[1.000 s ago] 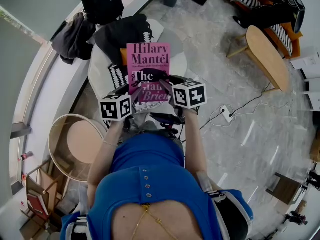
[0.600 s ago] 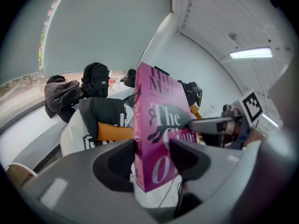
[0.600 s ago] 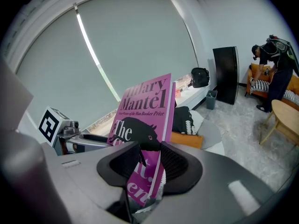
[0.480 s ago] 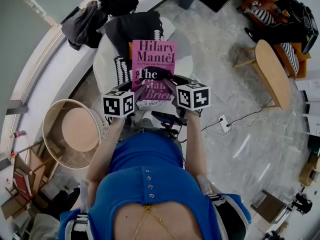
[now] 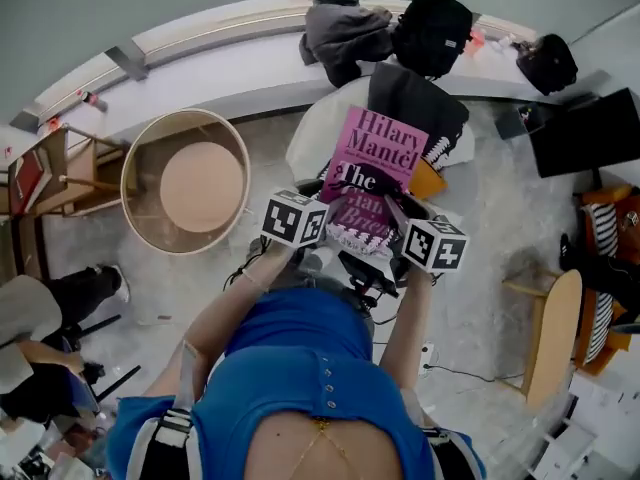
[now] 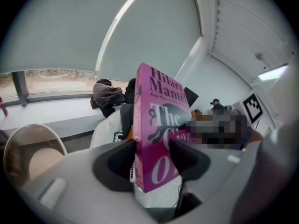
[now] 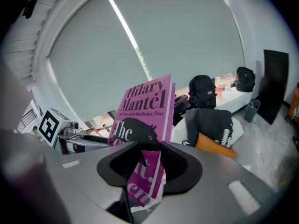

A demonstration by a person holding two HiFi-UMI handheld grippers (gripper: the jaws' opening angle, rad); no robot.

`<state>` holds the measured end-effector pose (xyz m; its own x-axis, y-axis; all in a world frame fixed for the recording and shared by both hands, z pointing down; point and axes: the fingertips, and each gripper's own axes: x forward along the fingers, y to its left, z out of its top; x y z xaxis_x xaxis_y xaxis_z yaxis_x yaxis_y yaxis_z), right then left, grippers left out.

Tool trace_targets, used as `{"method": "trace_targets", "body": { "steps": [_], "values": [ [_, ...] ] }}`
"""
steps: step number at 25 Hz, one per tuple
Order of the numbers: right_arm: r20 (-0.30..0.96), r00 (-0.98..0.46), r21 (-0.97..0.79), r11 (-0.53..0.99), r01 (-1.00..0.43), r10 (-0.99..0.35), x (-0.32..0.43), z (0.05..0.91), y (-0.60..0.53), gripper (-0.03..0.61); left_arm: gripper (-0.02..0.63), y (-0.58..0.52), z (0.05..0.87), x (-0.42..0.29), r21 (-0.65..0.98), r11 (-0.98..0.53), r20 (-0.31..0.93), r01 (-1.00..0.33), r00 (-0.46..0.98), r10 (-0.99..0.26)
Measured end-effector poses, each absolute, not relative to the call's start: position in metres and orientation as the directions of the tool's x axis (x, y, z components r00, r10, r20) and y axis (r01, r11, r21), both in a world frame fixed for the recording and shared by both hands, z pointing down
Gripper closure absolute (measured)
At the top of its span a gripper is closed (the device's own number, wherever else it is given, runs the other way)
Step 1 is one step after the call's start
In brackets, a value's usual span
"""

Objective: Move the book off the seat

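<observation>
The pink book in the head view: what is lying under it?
Beneath the pink book there show a white seat, a black garment draped over it, and an orange item. The part of the seat directly below the book is covered.

A black backpack [image 5: 432, 30] and grey jacket [image 5: 340, 33] lie on the window ledge [image 5: 220, 76].

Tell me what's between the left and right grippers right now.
The pink Hilary Mantel book fills that gap in the head view; the left gripper and right gripper each clamp one side edge.
</observation>
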<state>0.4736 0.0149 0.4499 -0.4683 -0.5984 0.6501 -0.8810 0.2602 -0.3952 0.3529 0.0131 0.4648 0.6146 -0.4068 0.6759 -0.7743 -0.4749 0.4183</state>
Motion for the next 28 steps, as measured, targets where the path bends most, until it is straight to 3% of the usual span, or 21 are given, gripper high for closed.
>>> {"method": "trace_targets", "body": {
  "steps": [12, 22, 28],
  "values": [
    [0.648, -0.634, -0.365, 0.559, -0.745, -0.423, 0.232, 0.419, -0.03, 0.439, 0.383, 0.011, 0.437, 0.119, 0.433, -0.189, 0.643, -0.881, 0.449, -0.621],
    [0.632, -0.705, -0.401, 0.642, -0.654, -0.323, -0.01, 0.419, -0.001, 0.437, 0.387, 0.053, 0.431, -0.118, 0.408, -0.073, 0.665, -0.91, 0.351, -0.659],
    [0.648, -0.716, -0.416, 0.668, -0.617, -0.258, -0.112, 0.429, 0.02, 0.437, 0.387, 0.081, 0.438, -0.217, 0.415, -0.004, 0.687, -0.91, 0.316, -0.654]
  ]
}}
